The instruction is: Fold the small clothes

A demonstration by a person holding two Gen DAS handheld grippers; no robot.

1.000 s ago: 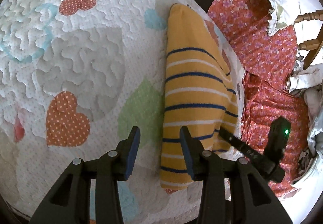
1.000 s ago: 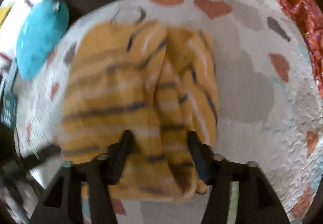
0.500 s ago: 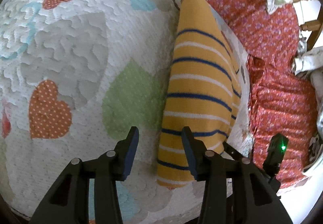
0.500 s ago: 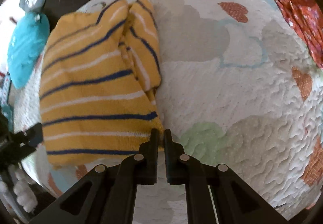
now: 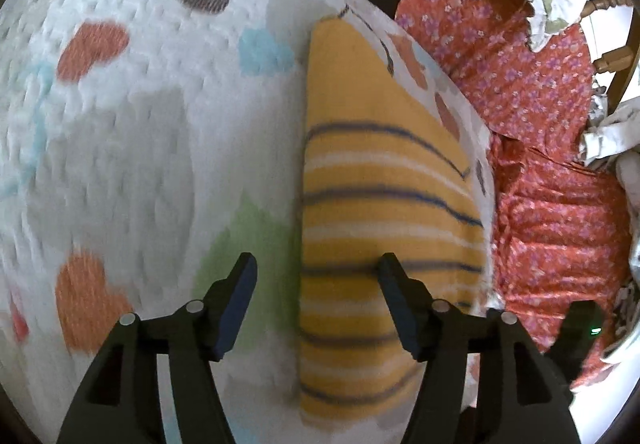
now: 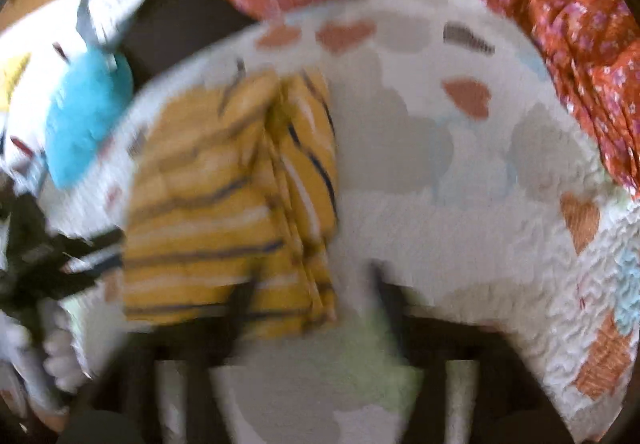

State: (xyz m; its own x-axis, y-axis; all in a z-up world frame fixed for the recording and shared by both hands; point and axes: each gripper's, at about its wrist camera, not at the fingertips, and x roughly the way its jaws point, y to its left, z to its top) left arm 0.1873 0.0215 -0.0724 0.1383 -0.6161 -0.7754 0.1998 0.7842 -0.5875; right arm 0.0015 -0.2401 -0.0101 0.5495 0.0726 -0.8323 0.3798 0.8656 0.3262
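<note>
The left gripper (image 5: 316,304) pointed steeply down at the heart-patterned quilt (image 5: 120,147), its jaws opening; the folded yellow striped garment (image 5: 372,211) lay under its right finger, unpinched. The right gripper (image 6: 312,292), likewise tilted down and badly blurred, had its jaws opening wide, the garment's (image 6: 224,211) near edge lying at its left finger, not clamped. Red floral cloth (image 6: 580,43) lay beyond.

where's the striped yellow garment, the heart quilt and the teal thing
striped yellow garment (image 5: 384,211), left wrist view, middle of folded top.
heart quilt (image 5: 120,147), left wrist view, bare white patch.
teal thing (image 6: 86,115), right wrist view, its centre.
</note>
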